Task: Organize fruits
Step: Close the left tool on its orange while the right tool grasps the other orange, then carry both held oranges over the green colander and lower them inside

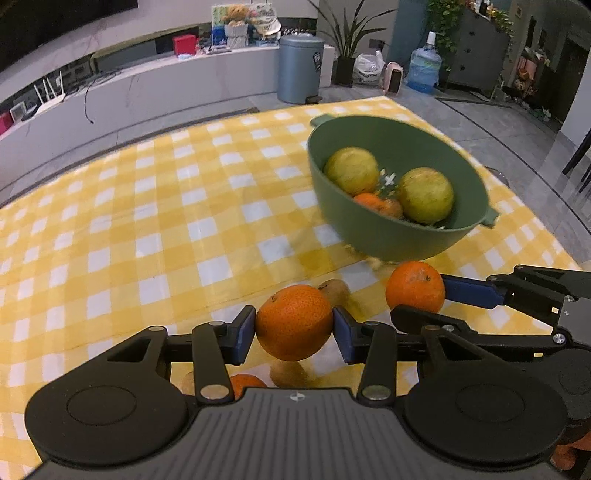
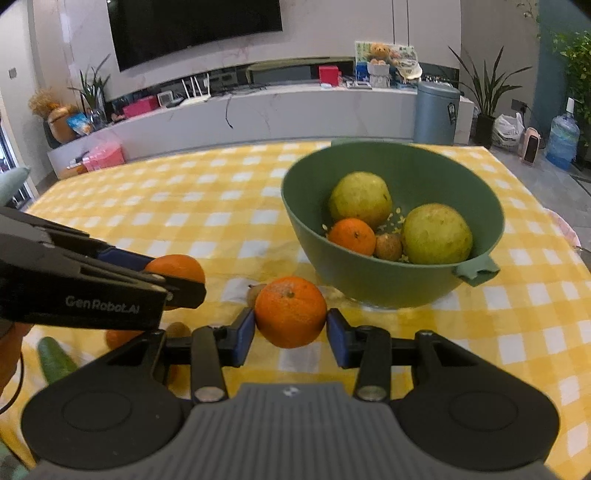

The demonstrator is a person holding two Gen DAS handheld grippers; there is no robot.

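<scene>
Orange (image 1: pixel 294 322) clamped in left hand-held gripper (image 1: pixel 294 334), second orange (image 2: pixel 290 312) gripped by right hand-held gripper (image 2: pixel 290 332), near green bowl (image 2: pixel 369 273)

1. Yellow-and-white checked tablecloth (image 1: pixel 147 206) spread across the middle of both views.
2. Grey-blue pedal bin (image 1: pixel 300 68) at top centre, beside a long pale counter (image 2: pixel 258 114).
3. Dark television (image 2: pixel 195 29) at upper left.
4. Water jug (image 1: pixel 424 70) at upper right, on the floor.
</scene>
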